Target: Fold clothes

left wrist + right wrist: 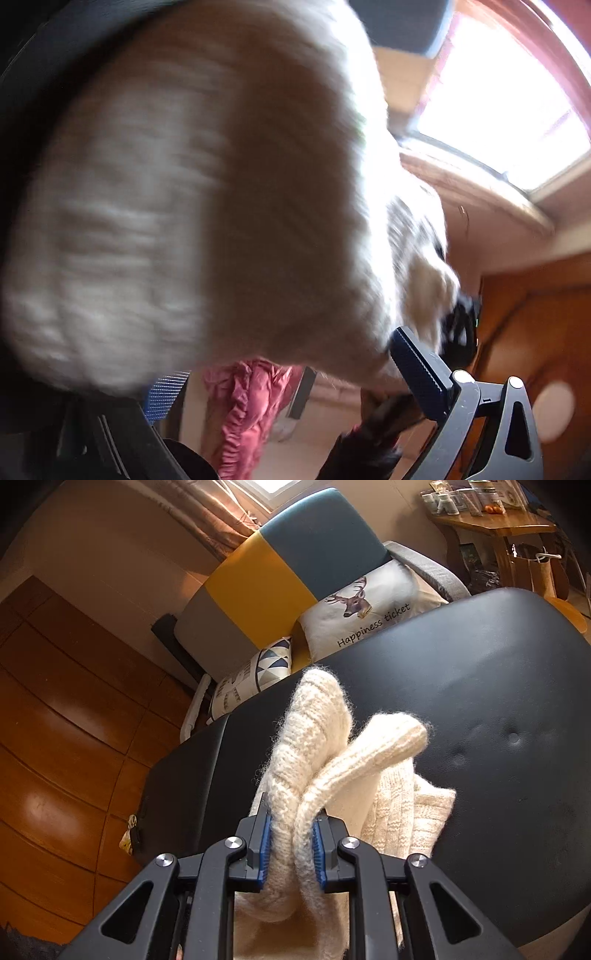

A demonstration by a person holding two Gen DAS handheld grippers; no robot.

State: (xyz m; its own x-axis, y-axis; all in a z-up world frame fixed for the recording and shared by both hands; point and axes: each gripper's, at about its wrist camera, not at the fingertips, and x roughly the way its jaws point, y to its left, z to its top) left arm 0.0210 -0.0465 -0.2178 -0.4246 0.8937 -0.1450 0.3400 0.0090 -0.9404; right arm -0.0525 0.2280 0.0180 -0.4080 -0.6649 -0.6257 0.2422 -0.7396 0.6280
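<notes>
the left claw [369, 384] sits close under a blurred mass of cream knit sweater [207, 192]; only one blue-padded finger [421, 373] shows clearly, knit draped against it, so i cannot tell whether it pinches. to the right, the right claw [291, 853] is clamped on a bunched double thickness of the sweater [332, 760], lifted above the black padded counter [480, 686]. the knit looks thick, soft, floppy and fairly light; hems or ribbed edges seem the surest hold, since loose bunches may stretch or slide.

Cream cable-knit sweater [314, 746], black table [480, 686], blue-padded tongs [291, 853].
</notes>
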